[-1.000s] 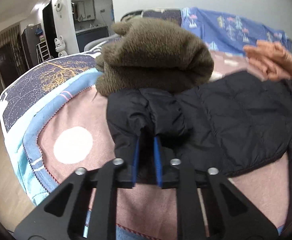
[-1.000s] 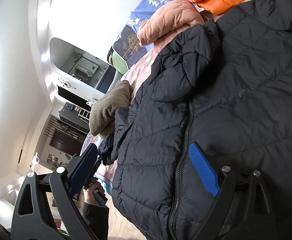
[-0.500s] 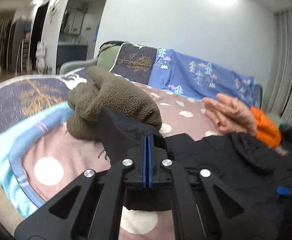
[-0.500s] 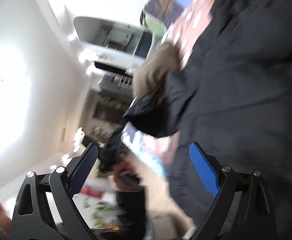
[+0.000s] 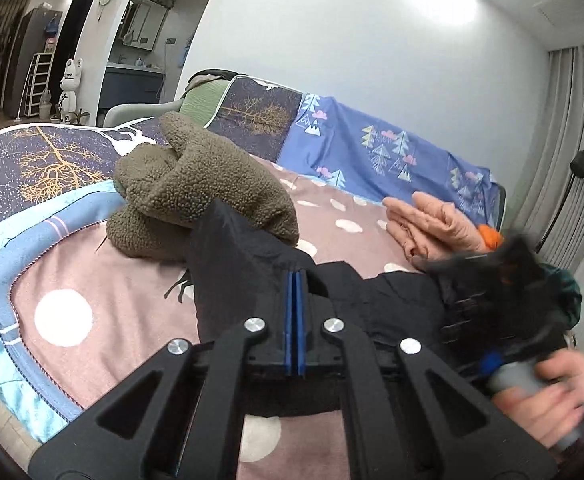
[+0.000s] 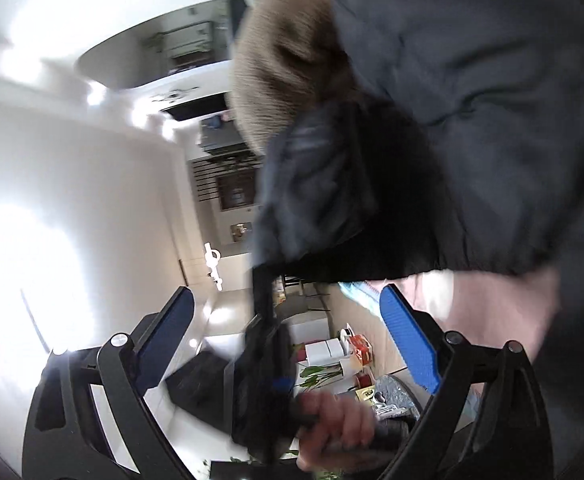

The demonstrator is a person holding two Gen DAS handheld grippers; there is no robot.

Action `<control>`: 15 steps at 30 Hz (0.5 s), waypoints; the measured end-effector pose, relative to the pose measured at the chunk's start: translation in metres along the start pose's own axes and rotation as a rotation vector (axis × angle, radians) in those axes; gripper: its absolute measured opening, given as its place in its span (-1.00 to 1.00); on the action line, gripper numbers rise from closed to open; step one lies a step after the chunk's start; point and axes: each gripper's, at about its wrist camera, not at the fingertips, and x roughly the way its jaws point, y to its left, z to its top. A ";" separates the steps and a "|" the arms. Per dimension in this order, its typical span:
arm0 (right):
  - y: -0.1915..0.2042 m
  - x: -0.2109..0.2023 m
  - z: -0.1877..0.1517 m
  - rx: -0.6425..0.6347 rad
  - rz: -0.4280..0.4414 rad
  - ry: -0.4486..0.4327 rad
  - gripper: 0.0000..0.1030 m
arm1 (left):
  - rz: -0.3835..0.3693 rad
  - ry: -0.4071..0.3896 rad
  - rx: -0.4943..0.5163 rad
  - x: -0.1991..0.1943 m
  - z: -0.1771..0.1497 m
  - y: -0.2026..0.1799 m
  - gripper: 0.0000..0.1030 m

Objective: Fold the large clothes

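Left wrist: puffy black jacket (image 5: 372, 304).

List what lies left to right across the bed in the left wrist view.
White dot on the bedspread → brown fleece garment → black jacket → peach garment → orange garment.

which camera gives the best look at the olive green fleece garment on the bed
The left wrist view: the olive green fleece garment lies sharp and whole, bunched on the pink bedspread. The right wrist view shows only a blurred part of it.
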 end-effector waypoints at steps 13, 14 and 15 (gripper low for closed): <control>0.021 -0.019 0.020 -0.127 -0.087 -0.232 -0.86 | -0.083 0.027 0.074 0.000 -0.006 -0.014 -0.98; 0.029 -0.026 0.017 -0.161 -0.092 -0.258 -0.88 | -0.089 0.028 0.074 0.000 -0.007 -0.015 -0.98; 0.038 -0.034 0.015 -0.194 -0.093 -0.282 -0.89 | -0.095 0.028 0.074 0.000 -0.007 -0.016 -0.98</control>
